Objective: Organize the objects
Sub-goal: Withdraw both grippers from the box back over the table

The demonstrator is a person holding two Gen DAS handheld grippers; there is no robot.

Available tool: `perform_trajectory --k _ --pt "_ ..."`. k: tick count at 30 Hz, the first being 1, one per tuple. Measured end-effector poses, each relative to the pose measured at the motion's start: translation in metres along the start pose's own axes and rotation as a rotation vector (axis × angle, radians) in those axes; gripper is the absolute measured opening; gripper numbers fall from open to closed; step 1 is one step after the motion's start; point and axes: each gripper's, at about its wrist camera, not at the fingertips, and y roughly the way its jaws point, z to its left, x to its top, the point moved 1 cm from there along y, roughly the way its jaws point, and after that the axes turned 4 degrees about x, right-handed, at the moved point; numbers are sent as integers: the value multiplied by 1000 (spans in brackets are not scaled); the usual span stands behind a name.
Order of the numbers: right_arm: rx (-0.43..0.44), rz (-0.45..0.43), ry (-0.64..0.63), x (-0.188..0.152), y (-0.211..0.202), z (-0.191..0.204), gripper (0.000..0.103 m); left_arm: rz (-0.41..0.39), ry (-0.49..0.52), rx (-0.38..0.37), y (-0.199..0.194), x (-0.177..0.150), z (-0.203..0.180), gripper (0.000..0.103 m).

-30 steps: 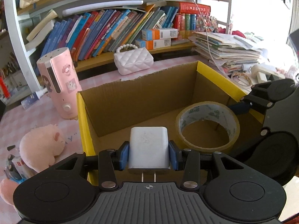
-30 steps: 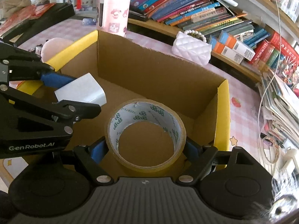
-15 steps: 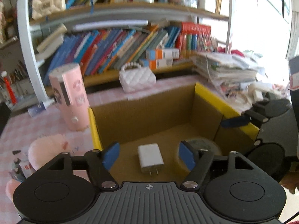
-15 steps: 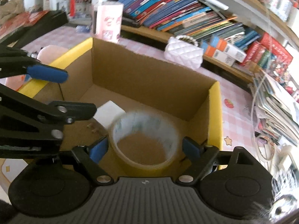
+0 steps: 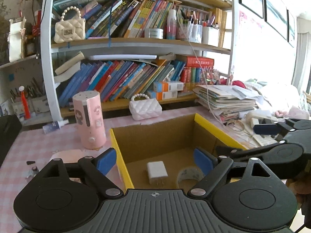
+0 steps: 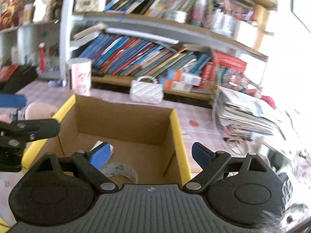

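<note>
A cardboard box (image 5: pixel 155 136) with yellow-taped rims stands on the pink checked table. A white charger (image 5: pixel 157 171) lies flat on its floor, prongs toward me, with a tape roll (image 5: pixel 189 176) beside it on the right. My left gripper (image 5: pixel 154 162) is open and empty, raised above the box's near edge. My right gripper (image 6: pixel 150 155) is open and empty above the same box (image 6: pixel 124 120); the tape roll (image 6: pixel 120 171) and part of the charger (image 6: pixel 98 144) show below it. The right gripper's arm also shows in the left wrist view (image 5: pixel 281 151).
A pink cylinder appliance (image 5: pixel 90 120) and a white quilted purse (image 5: pixel 145 110) stand behind the box. A pink plush toy (image 6: pixel 39 109) lies left of it. A stack of papers (image 5: pixel 227 102) sits at the right. Bookshelves (image 5: pixel 136 73) line the back.
Both grippers opened and let go: the charger and the tape roll now lie on the box floor. Both grippers have lifted up and back from the box.
</note>
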Motion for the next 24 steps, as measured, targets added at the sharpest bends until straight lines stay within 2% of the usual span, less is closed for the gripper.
perform_trajectory --k 6,10,15,24 --pt "-95 8 105 -21 -28 3 91 32 -8 -5 -17 -24 7 92" --pt "-136 56 154 -41 -41 13 91 64 5 12 -27 -43 11 92" --pt "-141 146 190 -67 -49 32 91 109 14 40 -43 -66 21 93" --pt "-113 235 137 -98 -67 82 93 196 6 71 -71 -96 44 93"
